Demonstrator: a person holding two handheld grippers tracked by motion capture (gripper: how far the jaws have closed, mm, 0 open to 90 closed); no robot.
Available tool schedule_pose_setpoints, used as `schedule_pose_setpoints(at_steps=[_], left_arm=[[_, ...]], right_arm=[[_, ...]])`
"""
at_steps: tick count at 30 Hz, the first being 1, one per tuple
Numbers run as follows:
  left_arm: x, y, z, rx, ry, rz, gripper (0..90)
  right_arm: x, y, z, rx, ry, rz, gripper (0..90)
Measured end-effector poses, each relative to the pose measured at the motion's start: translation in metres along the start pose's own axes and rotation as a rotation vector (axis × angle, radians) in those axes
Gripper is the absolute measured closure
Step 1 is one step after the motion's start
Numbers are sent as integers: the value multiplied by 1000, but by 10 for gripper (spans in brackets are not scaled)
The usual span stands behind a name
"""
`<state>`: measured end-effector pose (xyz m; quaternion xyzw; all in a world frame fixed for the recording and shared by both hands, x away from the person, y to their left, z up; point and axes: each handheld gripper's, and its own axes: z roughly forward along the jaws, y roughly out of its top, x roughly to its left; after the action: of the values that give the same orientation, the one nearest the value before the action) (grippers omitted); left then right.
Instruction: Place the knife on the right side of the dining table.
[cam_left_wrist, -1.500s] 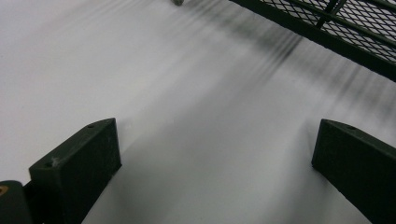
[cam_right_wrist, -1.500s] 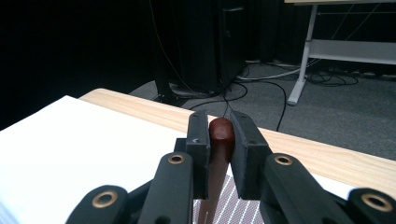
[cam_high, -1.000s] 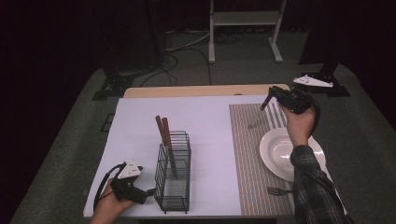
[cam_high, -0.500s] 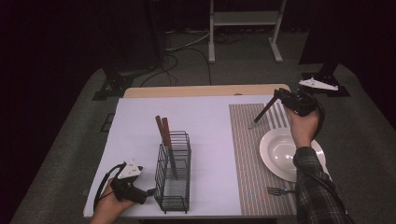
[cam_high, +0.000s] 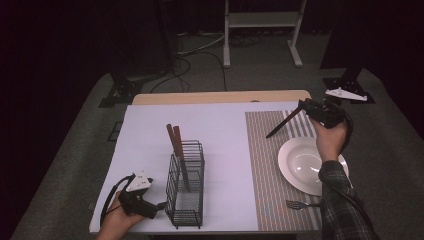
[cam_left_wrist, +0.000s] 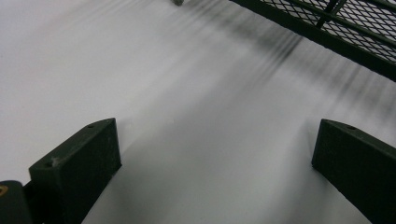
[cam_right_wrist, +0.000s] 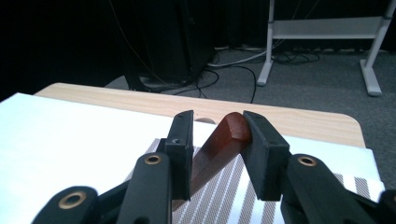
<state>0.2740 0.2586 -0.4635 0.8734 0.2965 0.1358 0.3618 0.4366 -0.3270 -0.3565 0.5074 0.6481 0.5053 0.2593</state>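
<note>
As jaws widen | knife (cam_right_wrist: 219, 144): reddish-brown wooden handle, tilted

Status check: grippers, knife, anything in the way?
Left gripper open, idle by wire caddy. Right gripper jaws just opening, wooden-handled knife between them, over striped placemat. Nothing blocking.

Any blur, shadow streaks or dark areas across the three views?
High view: surroundings dark, white table cover evenly lit. Left gripper view: wire basket soft, casting streaked shadows. Right gripper view: wooden handle sharp between the jaws, floor behind dim.
</note>
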Motion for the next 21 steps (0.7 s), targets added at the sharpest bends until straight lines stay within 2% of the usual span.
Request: schedule_pose_setpoints(at_steps=[9, 21], left_arm=[[0, 0, 0, 1, 0, 1, 0], [0, 0, 0, 1, 0, 0, 0]], right_arm=[[-9, -8, -3, 25, -26, 7, 607], [-24, -22, -6, 52, -52, 47, 569]])
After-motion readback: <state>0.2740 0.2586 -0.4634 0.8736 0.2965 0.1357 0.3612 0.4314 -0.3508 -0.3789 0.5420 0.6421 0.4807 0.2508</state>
